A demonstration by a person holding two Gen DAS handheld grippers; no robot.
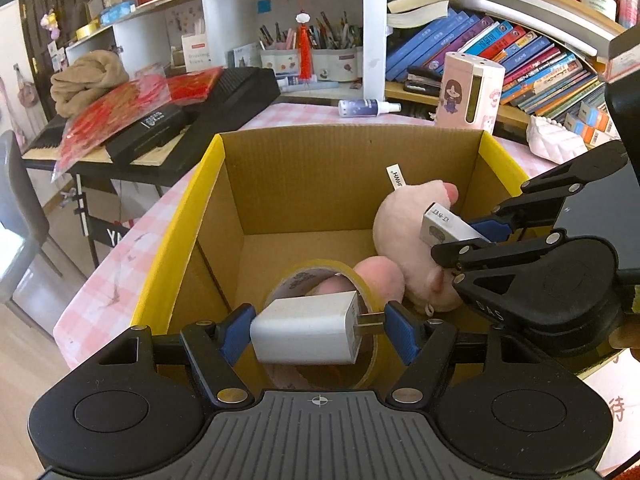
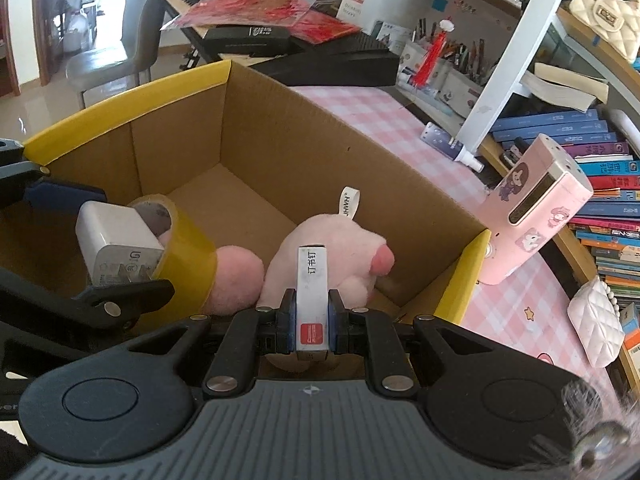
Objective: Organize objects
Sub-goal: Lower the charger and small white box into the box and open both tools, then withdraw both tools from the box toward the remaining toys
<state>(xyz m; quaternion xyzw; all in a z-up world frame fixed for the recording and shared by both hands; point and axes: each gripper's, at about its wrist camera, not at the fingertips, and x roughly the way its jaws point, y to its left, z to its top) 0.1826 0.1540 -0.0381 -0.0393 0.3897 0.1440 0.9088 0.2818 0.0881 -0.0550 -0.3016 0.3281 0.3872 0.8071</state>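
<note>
With a charger (image 1: 308,330) clamped in the left gripper (image 1: 318,330) and a staple box (image 2: 313,304) in the right gripper (image 2: 313,322), both above the box (image 1: 216,152) holding tape (image 1: 360,280) and plush (image 1: 404,236), lowering and release are judged next.

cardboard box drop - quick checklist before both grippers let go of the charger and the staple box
1. Left gripper grips the white charger firmly: ok, pads on both ends.
2. Right gripper grips the staple box: ok, clamped on both sides.
3. Both items are over the cardboard box opening: ok, both lie inside the yellow rim.
4. Landing spot under the charger is free: not ok, the tape roll lies right beneath it.
5. Landing spot under the staple box: not ok, the pink plush toy sits below.
6. Height above the box floor: cannot tell.
</note>
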